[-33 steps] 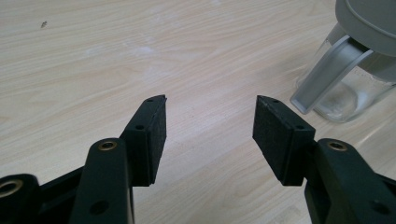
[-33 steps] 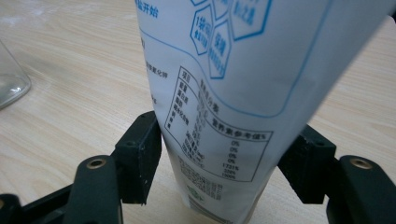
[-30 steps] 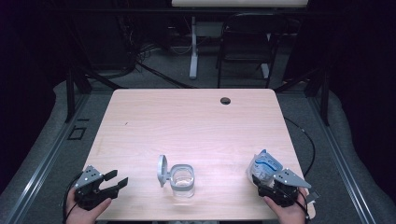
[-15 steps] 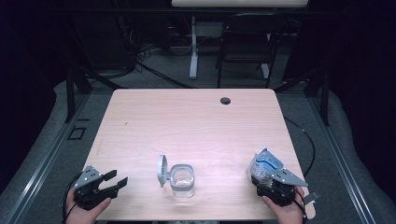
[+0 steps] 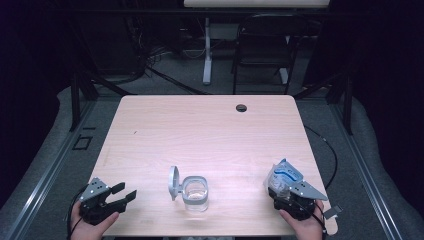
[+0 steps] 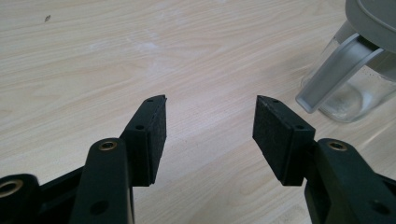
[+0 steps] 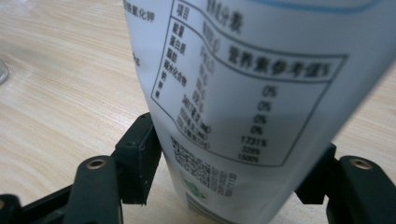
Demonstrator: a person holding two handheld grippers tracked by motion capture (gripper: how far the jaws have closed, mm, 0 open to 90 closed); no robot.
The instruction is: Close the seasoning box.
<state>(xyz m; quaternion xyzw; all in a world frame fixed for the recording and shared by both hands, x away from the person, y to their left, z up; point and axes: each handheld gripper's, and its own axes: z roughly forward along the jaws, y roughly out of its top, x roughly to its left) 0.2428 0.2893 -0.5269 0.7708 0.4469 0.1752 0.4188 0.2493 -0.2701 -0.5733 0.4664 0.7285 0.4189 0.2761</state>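
White-and-blue printed plastic pouch [image 5: 283, 176] stands upright at the wooden table's [image 5: 200, 130] near right edge, clamped in the right gripper [image 5: 289, 194]. To its left sits a clear lidded container [image 5: 195, 192], open; beyond it, the left gripper [image 5: 122, 192] gapes empty.
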